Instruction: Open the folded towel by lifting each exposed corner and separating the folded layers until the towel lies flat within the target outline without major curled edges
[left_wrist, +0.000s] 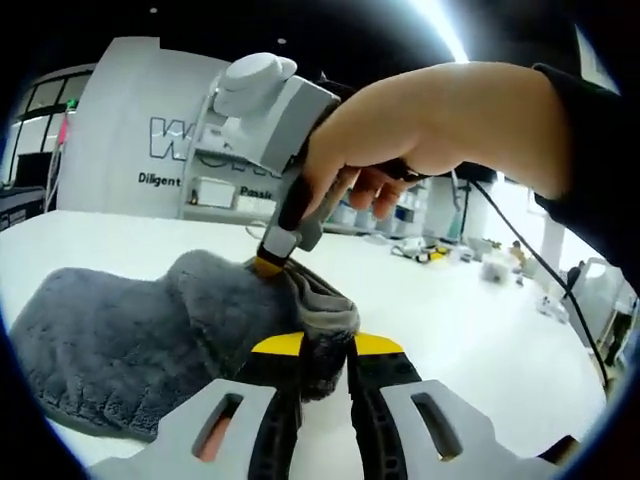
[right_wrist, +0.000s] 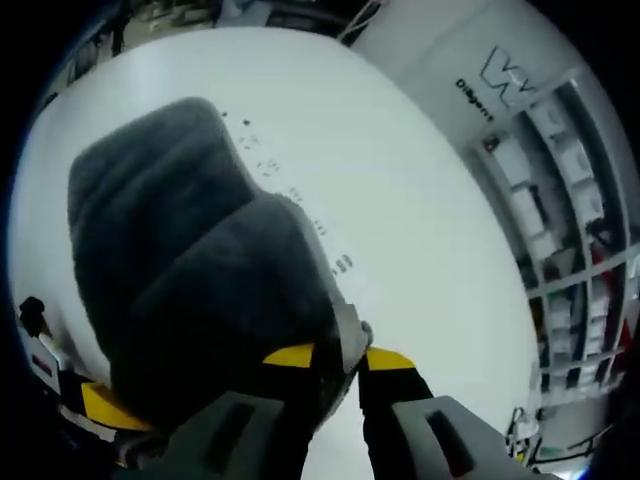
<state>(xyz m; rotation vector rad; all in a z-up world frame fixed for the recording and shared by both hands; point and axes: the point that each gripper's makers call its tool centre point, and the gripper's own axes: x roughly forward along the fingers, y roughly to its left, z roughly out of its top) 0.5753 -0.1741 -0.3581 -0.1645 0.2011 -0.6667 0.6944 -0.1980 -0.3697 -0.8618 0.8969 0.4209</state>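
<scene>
Two grippers grip one grey towel at the same edge, and that shared hold is what the coming move depends on. The towel lies on a white table. In the left gripper view most of its plush bulk spreads away to the left of the jaws, flat on the table, while the near part rises in a hump toward the grippers. The right gripper view looks down on it and shows its long axis running away from the jaws, up and to the left, with a fold line across the middle where one layer sits on another.

The left gripper has its jaws drawn close on a raised fold of the towel's paler hemmed edge. The right gripper, held in a person's hand, comes down from above and pinches the same edge just beyond it, so the two tips sit near each other. In its own view the right gripper is narrow, with the towel edge caught between the yellow tips.

By this reading the towel remains partly folded. Since both grips lie at one end, drawing them apart along that edge looks like the likely way to spread the layer. No target outline can be made out on the table.
</scene>
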